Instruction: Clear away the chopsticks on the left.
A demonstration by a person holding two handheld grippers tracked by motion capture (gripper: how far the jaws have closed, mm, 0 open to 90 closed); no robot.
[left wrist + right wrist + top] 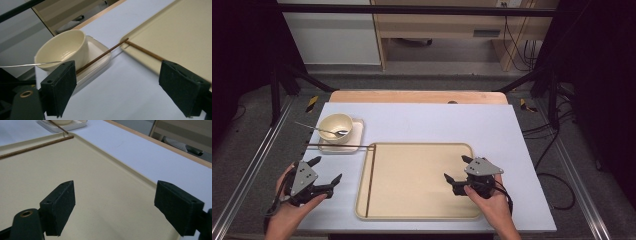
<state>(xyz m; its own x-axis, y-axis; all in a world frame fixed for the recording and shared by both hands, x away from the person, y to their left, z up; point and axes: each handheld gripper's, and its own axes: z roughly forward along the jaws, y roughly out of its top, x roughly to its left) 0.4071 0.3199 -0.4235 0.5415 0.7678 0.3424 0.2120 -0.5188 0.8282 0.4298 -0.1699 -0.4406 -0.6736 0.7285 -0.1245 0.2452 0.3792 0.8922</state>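
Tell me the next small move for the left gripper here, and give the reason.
Probably ease the left gripper forward to the thin brown chopstick lying across the white square dish beside the cream bowl. Its jaws stand open with nothing between them, and the other chopstick already lies in the beige tray.

Cream bowl (335, 127), glossy and plain, sits on a paler off-white dish (358, 131). Silver spoon (319, 129) glints across it. Two chopsticks, both dark reddish-brown: one chopstick (339, 146) on the dish, the other chopstick (370, 181) down the tray's left side. The tray (422, 180) is flat beige, no pattern. Worktop (437, 122) is pale bluish-white, with a light wood strip at its far edge. Left tool (326, 173) black with a grey plate on top; right tool (458, 169) the same. Up close, their pads (59, 88) read very dark green, matte, with a brass-coloured ring low on the frame.
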